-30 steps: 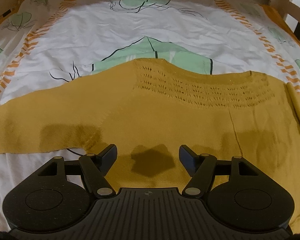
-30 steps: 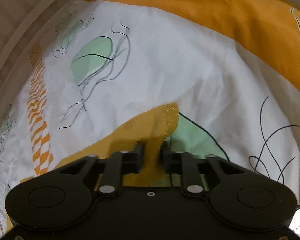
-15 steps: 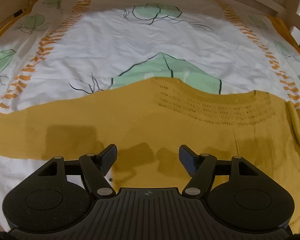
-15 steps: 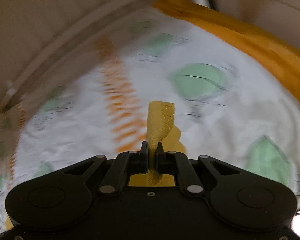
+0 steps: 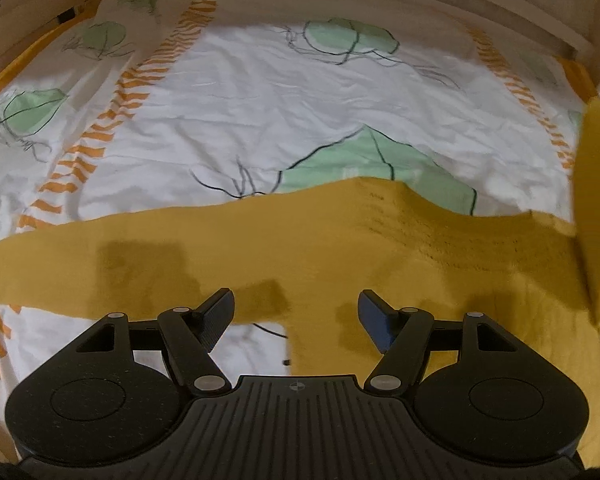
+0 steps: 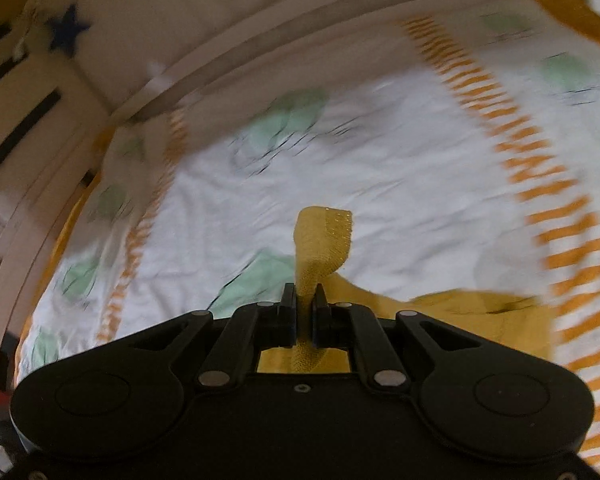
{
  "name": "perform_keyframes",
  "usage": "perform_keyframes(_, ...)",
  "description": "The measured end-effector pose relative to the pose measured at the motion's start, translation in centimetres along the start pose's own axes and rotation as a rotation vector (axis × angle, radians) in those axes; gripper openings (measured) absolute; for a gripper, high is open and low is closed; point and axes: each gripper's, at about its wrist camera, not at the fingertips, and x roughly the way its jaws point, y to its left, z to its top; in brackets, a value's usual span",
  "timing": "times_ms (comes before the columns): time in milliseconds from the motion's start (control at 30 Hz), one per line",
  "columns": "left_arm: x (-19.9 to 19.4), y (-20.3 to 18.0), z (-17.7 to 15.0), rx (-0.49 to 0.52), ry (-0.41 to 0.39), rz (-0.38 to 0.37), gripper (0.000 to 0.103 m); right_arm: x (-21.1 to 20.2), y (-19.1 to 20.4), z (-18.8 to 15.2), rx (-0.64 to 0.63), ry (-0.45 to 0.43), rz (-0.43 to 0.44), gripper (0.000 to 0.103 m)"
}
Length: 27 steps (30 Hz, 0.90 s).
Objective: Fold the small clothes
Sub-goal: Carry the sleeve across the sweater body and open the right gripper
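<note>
Printed bedsheet [image 5: 260, 92] on a wood-framed bed; mustard knit sweater [image 5: 300, 248] lies flat, long axis crosswise to left gripper [image 5: 296, 314]. That gripper hovers over the sweater's near edge, jaws wide, empty. Right gripper [image 6: 303, 300], clamped on sleeve cuff [image 6: 324, 236], holds it raised at the sweater's right side; likely folds inward.

The left wrist view looks steeply down over its open black claw [image 5: 296, 314] from close above the white leaf-printed bed sheet [image 5: 260, 92]. The right wrist view, blurred, faces the pale wooden bed rail [image 6: 284, 56] across the same sheet [image 6: 400, 184].
</note>
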Motion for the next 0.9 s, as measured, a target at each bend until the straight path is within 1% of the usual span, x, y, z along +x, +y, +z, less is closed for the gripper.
perform_keyframes(133,-0.5,1.7,0.4,-0.052,-0.009,-0.014,0.067,4.0,4.6,-2.2,-0.049,0.045,0.028,0.014)
perform_keyframes(233,-0.8,2.5,0.5,-0.069,-0.011,-0.010,0.067,7.1,6.9,-3.7,-0.079,0.076,0.028,0.014)
perform_keyframes(300,-0.9,2.9,0.6,-0.081,-0.011,-0.009,0.067,8.1,8.4,-4.6,-0.089,0.094,0.026,0.014)
perform_keyframes(467,-0.7,3.7,1.0,-0.114,-0.002,-0.017,0.067,11.8,10.6,-7.1,-0.121,0.139,0.004,0.015)
perform_keyframes(600,-0.9,3.8,1.0,-0.118,-0.004,-0.021,0.067,13.7,11.1,-8.7,-0.107,0.144,0.008,0.023)
perform_keyframes(700,-0.9,3.8,1.0,-0.117,-0.005,-0.020,0.067,14.4,11.3,-9.7,-0.108,0.146,0.026,0.026)
perform_keyframes(733,-1.0,3.8,1.0,-0.117,-0.005,-0.019,0.067,14.5,11.3,-9.9,-0.103,0.144,0.042,0.031)
perform_keyframes(800,-0.9,3.8,1.0,-0.118,-0.004,-0.019,0.067,14.3,11.4,-10.3,-0.099,0.134,0.075,0.051)
perform_keyframes(833,-0.9,3.8,1.0,-0.120,-0.004,-0.020,0.067,14.1,11.4,-10.4,-0.103,0.126,0.081,0.053)
perform_keyframes(900,-0.9,3.8,1.0,-0.122,-0.002,-0.021,0.067,13.3,11.4,-10.4,-0.127,0.102,0.084,0.054)
